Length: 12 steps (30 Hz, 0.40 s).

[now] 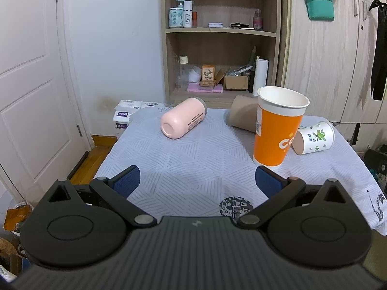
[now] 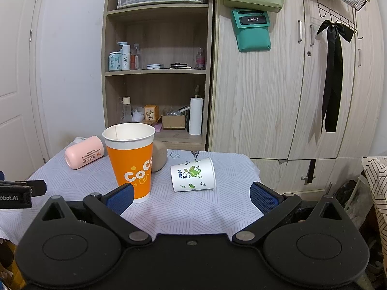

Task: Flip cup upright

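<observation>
A tall orange paper cup [image 1: 278,130] [image 2: 131,162] stands upright on the cloth-covered table. A small white cup with green leaf print [image 1: 314,137] [image 2: 193,175] lies on its side to the orange cup's right. A pink cup [image 1: 182,119] [image 2: 83,155] lies on its side at the far left. A brown paper cup [image 1: 243,117] [image 2: 159,155] lies on its side behind the orange cup. My left gripper [image 1: 197,183] is open and empty, near the orange cup's base. My right gripper [image 2: 192,198] is open and empty, just short of the white cup.
The table has a light patterned cloth [image 1: 188,159] [image 2: 193,207]. A wooden shelf unit [image 1: 220,36] [image 2: 157,72] with bottles and boxes stands behind it, wardrobe doors [image 2: 290,91] to the right, a white door [image 1: 31,84] to the left. The left gripper's body [image 2: 17,191] shows at the right view's left edge.
</observation>
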### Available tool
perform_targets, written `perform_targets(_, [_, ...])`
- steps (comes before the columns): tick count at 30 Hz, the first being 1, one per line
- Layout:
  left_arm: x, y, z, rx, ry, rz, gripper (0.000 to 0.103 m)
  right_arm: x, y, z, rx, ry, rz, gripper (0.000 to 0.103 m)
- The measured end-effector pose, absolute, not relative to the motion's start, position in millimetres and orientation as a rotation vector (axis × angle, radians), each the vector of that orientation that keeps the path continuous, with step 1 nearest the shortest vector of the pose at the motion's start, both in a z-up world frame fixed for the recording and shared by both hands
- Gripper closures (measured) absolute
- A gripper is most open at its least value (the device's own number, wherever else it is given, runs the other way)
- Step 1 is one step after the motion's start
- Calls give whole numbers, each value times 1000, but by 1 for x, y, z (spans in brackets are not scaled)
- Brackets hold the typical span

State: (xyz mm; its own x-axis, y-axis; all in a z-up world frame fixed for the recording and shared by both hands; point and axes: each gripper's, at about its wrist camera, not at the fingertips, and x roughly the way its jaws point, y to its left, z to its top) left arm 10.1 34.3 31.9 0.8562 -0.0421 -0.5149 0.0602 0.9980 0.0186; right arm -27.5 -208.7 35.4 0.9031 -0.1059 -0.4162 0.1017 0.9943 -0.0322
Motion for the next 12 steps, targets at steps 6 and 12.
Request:
perform_targets(6, [7, 32, 34, 44, 519, -53, 0, -28, -211, 36, -6, 430, -114, 0])
perform_targets(12, [5, 33, 36, 47, 511, -58, 0, -28, -211, 36, -8, 424, -114, 0])
